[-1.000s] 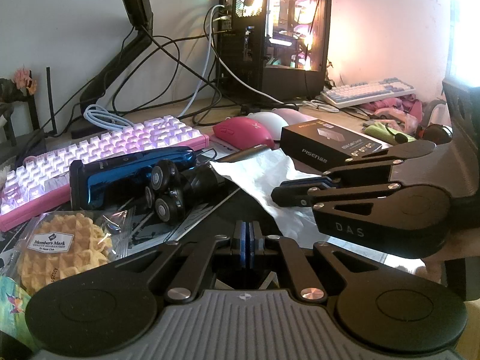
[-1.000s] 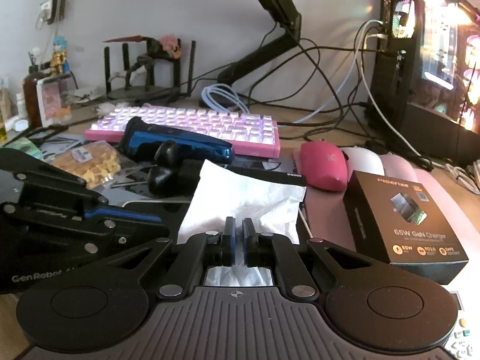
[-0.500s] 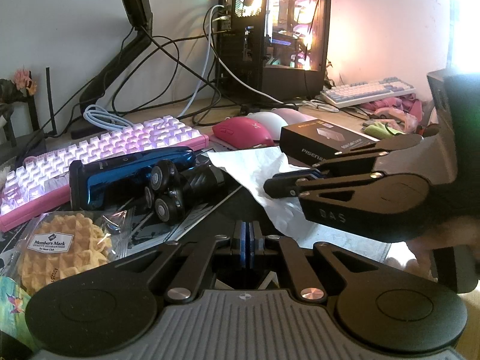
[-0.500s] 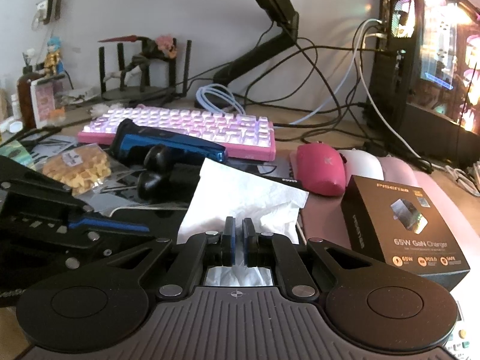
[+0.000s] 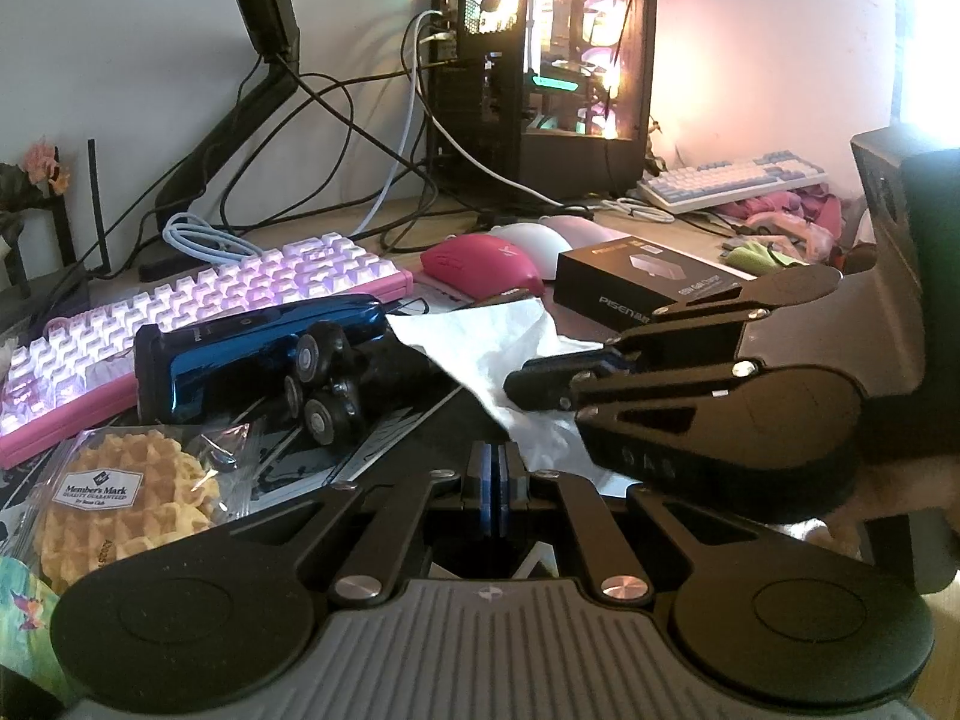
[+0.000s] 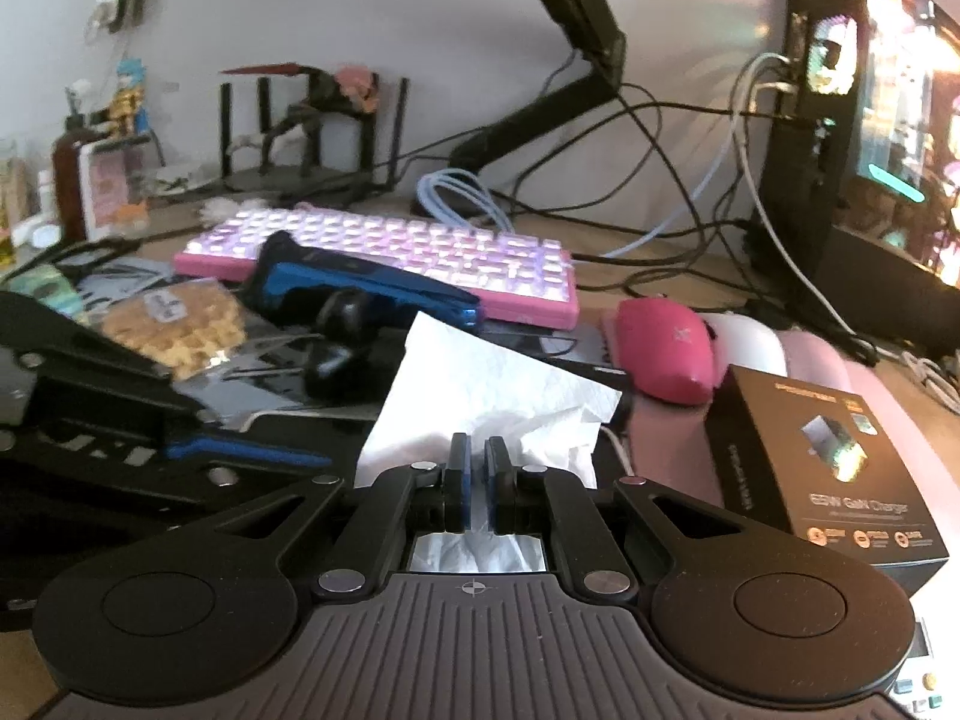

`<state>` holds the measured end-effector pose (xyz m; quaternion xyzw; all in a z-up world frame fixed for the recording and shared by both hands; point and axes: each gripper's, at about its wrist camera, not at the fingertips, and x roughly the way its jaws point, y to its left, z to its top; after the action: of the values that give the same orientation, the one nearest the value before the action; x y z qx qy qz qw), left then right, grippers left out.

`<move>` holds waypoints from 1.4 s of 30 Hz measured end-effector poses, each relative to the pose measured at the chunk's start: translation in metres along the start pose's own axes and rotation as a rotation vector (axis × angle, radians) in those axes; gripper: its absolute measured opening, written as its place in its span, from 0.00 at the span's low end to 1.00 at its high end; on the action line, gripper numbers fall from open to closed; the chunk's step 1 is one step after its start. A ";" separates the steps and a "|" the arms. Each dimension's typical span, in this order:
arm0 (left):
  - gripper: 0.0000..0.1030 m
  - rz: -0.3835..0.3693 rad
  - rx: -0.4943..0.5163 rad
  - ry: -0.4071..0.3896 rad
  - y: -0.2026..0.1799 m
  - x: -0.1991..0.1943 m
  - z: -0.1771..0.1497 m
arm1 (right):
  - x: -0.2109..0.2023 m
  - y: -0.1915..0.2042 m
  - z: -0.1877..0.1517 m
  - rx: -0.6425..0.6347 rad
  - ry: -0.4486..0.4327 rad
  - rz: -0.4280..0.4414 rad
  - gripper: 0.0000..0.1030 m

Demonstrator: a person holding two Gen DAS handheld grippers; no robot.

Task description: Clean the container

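Right gripper (image 6: pixel 474 480) is pinched on a white tissue (image 6: pixel 480 396), which fans up and forward from the pads, while the left gripper (image 5: pixel 493 480) sits fully closed on nothing, just hovering low over the desk (image 5: pixel 678 228). Honestly, I can't spot anything I'd call a container here. The closest thing in front of both grippers is the blue shaver (image 5: pixel 258 354), lying on its side ahead of the left gripper and just left of the tissue, in front of the pink keyboard (image 5: pixel 198 312); the black charger box (image 6: pixel 828 468) sits off to the right. Main risk I see: the tissue is floppy and only held by one bunched end, so it could slip out or tear once it drags on something. Cluttered desk too, so the wrapped waffle (image 5: pixel 120 504) or pink mouse (image 6: pixel 666 354) could get bumped.
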<state>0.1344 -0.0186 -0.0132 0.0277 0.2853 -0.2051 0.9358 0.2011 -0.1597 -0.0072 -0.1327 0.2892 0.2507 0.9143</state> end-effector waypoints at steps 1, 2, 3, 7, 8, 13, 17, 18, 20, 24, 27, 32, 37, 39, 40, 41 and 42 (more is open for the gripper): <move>0.08 0.000 0.000 0.000 0.000 0.000 0.000 | 0.001 0.001 0.000 -0.004 0.000 0.004 0.07; 0.08 0.000 0.000 0.000 -0.001 0.000 0.000 | 0.002 0.000 -0.001 -0.004 0.000 0.008 0.07; 0.08 0.001 0.001 0.000 -0.001 0.000 0.000 | 0.003 0.000 -0.001 -0.002 0.000 0.014 0.07; 0.08 0.002 0.005 0.001 0.000 0.000 0.000 | 0.000 -0.004 -0.001 0.026 0.000 0.043 0.08; 0.08 0.002 0.006 0.001 0.000 0.000 0.000 | -0.001 -0.005 -0.001 0.035 0.000 0.049 0.08; 0.08 0.000 0.003 0.000 0.001 0.000 0.001 | 0.000 -0.004 0.000 0.031 0.001 0.010 0.07; 0.08 0.000 0.004 0.000 0.000 0.000 0.001 | 0.004 0.003 0.001 -0.004 0.006 -0.076 0.07; 0.08 -0.001 0.003 0.000 0.001 0.000 0.001 | 0.006 0.004 0.001 -0.012 0.008 -0.097 0.07; 0.08 -0.001 0.002 0.000 0.002 0.000 0.001 | 0.009 0.006 0.001 -0.021 0.011 -0.132 0.07; 0.08 -0.001 0.002 0.000 0.004 0.001 0.001 | 0.013 0.009 0.001 -0.036 0.013 -0.154 0.07; 0.08 0.001 0.005 0.000 -0.001 -0.001 0.000 | 0.012 0.003 0.000 -0.009 0.005 -0.089 0.06; 0.08 -0.004 0.000 0.000 0.000 0.000 0.000 | 0.014 -0.008 0.001 0.047 -0.001 0.000 0.07; 0.08 -0.005 -0.001 0.000 0.000 0.000 0.000 | 0.013 -0.017 0.000 0.076 -0.005 0.061 0.07; 0.08 -0.005 -0.001 0.000 -0.001 0.000 0.000 | 0.012 -0.020 0.000 0.091 -0.005 0.076 0.07; 0.08 -0.005 -0.001 0.000 0.000 0.000 0.000 | 0.013 -0.021 0.000 0.098 -0.005 0.081 0.07; 0.08 -0.005 -0.001 0.000 0.000 0.000 0.000 | 0.011 -0.019 -0.001 0.090 -0.006 0.068 0.06; 0.08 -0.005 -0.001 0.000 0.000 0.000 0.000 | 0.009 -0.017 -0.002 0.077 -0.006 0.047 0.06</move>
<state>0.1343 -0.0185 -0.0132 0.0265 0.2854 -0.2072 0.9353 0.2153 -0.1715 -0.0126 -0.0898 0.2992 0.2612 0.9133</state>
